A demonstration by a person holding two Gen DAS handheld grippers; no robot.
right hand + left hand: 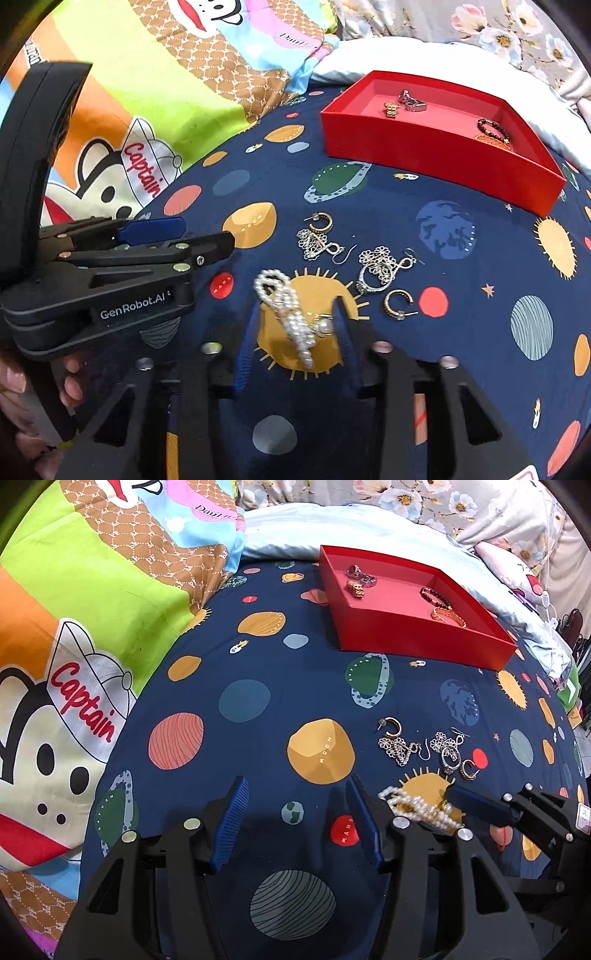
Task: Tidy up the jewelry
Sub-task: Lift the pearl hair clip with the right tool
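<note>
Right tongs point(295, 325): wide, straddling pearl bracelet point(286, 314) on bed; close squarely, avoiding pearl ring point(325, 325) at 3 o'clock; left tongs point(295, 812) wide, idle

One red tray point(424, 162) is sitting on the bedspread, holding what look like four pieces. On the cloth, two gold hoop earrings point(322, 221) and two silver filigree earrings point(314, 245) are lying beside one pearl strand point(291, 314) and one pearl ring point(324, 325).
</note>
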